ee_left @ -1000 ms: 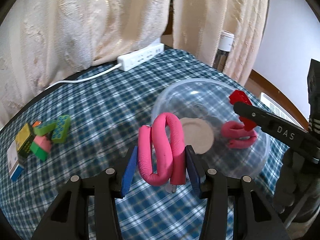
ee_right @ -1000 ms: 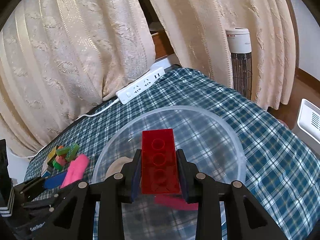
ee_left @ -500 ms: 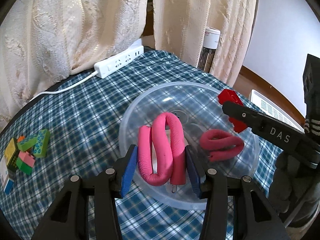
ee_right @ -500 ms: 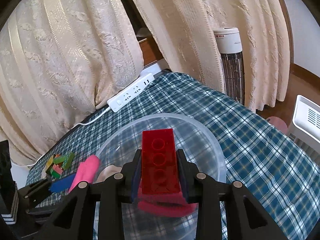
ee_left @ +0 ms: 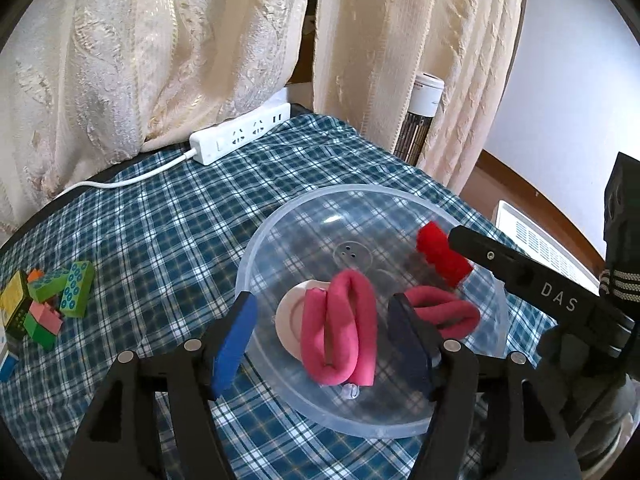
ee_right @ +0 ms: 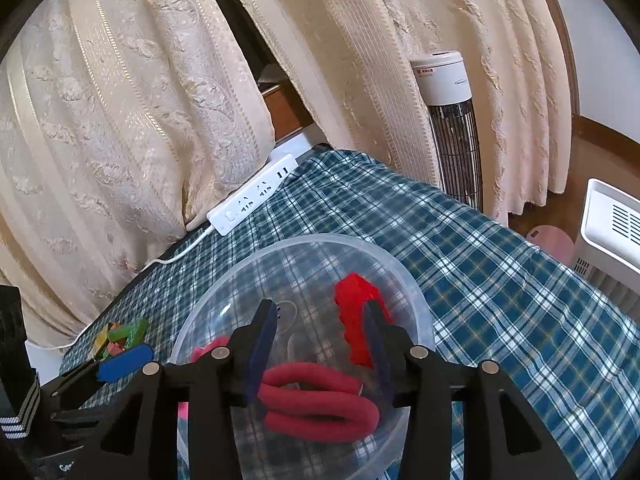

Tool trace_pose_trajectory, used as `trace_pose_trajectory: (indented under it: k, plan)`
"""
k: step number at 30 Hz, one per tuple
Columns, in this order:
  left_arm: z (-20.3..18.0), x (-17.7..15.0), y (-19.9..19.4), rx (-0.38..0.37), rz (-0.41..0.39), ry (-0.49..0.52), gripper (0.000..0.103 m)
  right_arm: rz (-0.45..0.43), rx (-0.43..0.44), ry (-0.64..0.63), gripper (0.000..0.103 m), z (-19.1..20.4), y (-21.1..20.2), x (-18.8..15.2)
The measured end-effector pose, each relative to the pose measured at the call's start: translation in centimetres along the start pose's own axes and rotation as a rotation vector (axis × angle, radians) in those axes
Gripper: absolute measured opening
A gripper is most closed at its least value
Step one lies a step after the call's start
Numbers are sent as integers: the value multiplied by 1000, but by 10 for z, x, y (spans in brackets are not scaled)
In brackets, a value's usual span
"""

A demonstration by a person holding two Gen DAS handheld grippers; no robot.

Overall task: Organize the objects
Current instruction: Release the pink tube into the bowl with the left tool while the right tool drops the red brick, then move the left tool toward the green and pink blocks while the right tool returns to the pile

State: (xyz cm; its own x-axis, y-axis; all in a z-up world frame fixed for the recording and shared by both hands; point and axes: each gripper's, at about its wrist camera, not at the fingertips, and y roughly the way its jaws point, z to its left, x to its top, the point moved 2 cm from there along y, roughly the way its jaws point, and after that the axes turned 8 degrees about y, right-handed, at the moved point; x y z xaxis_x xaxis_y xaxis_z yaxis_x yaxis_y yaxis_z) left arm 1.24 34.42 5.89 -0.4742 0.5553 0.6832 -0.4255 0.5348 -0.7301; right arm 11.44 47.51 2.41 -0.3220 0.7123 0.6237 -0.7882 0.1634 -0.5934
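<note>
1. Now the left claw [ee_left: 320, 336] stands open over the near side of the clear bowl [ee_left: 400, 196]; its jaws have just been opening, and the pink foam roller [ee_left: 344, 328] lies folded between them inside the bowl, with a clear gap to the left blue pad and the right pad close beside it.
2. Likewise the right claw [ee_right: 320, 344] is open, its jaws having just been opening; the red brick [ee_right: 356, 320] sits tilted against its right pad, above the bowl's floor, and whether the brick rests on anything I cannot tell.
3. A darker red foam roller [ee_right: 320, 400] lies coiled on the bowl's floor, just beside the pink one, and a pale round disc [ee_left: 290, 320] sits under the pink roller's left side.
4. The bowl rests on the checked blue surface [ee_left: 160, 220].
5. Well apart, at the left edge, lies a heap of coloured bricks [ee_left: 52, 300]; a white power strip [ee_left: 240, 136] lies at the far edge under cream curtains [ee_left: 160, 40].
</note>
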Motion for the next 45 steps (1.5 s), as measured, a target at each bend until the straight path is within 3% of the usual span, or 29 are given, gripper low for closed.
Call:
trace_pose_trajectory:
  k: [10, 25, 36, 39, 45]
  plan:
    - [13, -5, -5, 15, 6, -34, 70, 5, 13, -21, 52, 13, -2, -6]
    - [66, -20, -27, 92, -13, -132, 70, 7, 44, -101, 54, 59, -5, -19]
    - [121, -42, -43, 198, -10, -206, 70, 31, 76, -177, 56, 104, 4, -35]
    - [137, -50, -47, 225, -3, -229, 70, 34, 85, -188, 65, 113, 6, -40]
    - [166, -63, -53, 283, 3, -265, 70, 51, 102, -239, 66, 139, 15, -49]
